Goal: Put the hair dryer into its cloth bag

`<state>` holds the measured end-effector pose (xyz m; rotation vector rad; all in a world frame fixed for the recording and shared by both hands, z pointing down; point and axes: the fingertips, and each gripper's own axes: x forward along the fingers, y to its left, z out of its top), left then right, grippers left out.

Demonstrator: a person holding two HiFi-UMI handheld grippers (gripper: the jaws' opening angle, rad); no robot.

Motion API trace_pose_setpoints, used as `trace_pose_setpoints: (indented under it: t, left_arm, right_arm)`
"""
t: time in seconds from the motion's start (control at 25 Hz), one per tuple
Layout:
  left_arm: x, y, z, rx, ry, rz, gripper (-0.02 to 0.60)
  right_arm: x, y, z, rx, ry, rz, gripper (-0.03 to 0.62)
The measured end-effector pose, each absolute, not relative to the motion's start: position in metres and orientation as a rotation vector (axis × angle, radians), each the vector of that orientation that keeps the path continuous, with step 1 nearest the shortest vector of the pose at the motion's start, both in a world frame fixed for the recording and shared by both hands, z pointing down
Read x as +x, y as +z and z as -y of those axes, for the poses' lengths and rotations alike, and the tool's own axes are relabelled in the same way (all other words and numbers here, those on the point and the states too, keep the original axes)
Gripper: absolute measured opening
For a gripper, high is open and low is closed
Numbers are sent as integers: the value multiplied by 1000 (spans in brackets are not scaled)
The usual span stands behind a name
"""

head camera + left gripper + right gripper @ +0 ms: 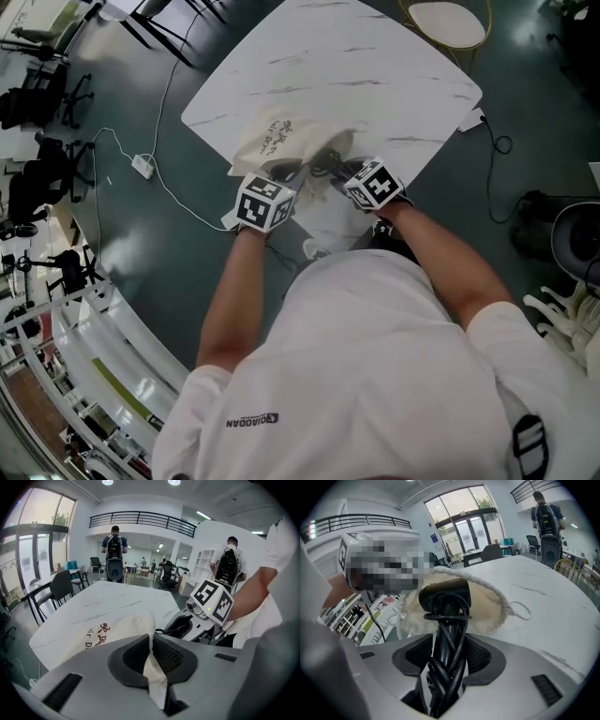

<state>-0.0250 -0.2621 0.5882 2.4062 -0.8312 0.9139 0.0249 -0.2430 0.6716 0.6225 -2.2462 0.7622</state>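
Note:
A cream cloth bag (281,139) with red print lies on the white marble table (375,66). My left gripper (151,656) is shut on a fold of the bag's rim (149,665) and holds it up off the table. My right gripper (447,656) is shut on the black hair dryer (444,597), gripping the handle with the cord wound round it. The dryer's head points at the bag's open mouth (485,606), close in front of it. A drawstring loop (520,609) lies on the table to the right. In the head view both grippers (264,202) (375,183) sit side by side at the table's near edge.
The table's near corner is right under my hands. A white cable and power strip (142,166) lie on the dark floor to the left. A round-seated chair (447,23) stands beyond the table. Two people with backpacks (115,550) (228,564) stand farther off, near chairs (61,588).

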Motion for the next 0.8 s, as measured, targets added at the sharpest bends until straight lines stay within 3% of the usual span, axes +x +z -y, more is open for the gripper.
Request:
trace_pose_setpoints:
  t: [0.32, 0.8]
  left_arm:
    - [-32, 585, 257, 2379, 926, 868, 49]
    - [-43, 592, 263, 2263, 860, 969, 51]
  right_arm:
    - [-12, 679, 284, 508, 468, 2221, 227]
    - [-7, 713, 297, 446, 276, 2189, 249]
